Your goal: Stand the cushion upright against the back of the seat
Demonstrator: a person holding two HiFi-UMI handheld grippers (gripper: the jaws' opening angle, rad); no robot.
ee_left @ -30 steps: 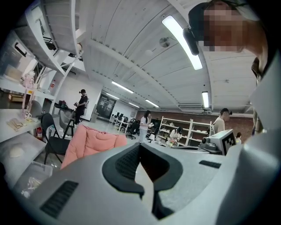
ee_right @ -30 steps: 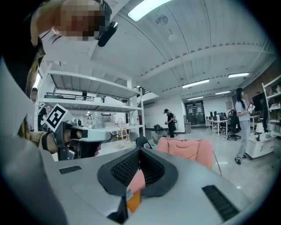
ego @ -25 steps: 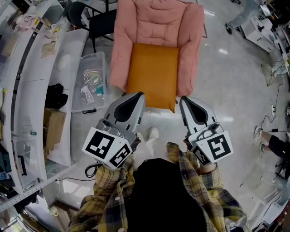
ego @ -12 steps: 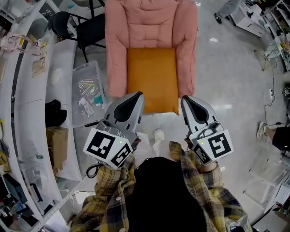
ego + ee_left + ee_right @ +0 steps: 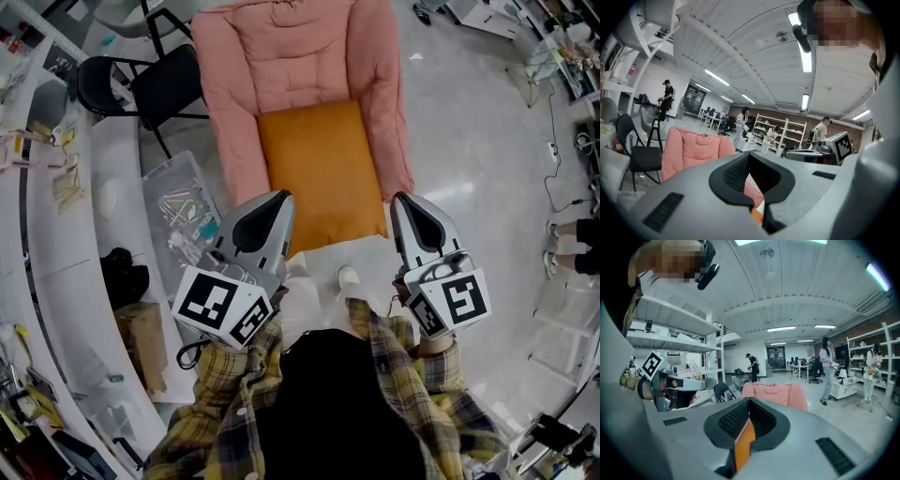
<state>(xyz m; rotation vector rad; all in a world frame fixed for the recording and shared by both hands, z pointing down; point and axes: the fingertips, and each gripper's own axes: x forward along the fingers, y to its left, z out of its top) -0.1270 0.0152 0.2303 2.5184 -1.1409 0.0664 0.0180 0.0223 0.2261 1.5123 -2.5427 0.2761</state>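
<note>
One orange cushion (image 5: pixel 322 173), and it's lying flat on the seat of the one pink armchair (image 5: pixel 220 103), far edge at the foot of the backrest (image 5: pixel 291 52). It's not stood up yet. You've got two tongs out: left gripper (image 5: pixel 272 200) off the seat's front-left corner, right gripper (image 5: pixel 411 202) off the front-right. Both are pinched shut on nothing, probably lined up for a two-corner lift.

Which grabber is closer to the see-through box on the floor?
Left. The left gripper hangs right beside the box; the right gripper is past the cushion, on its far side.
</note>
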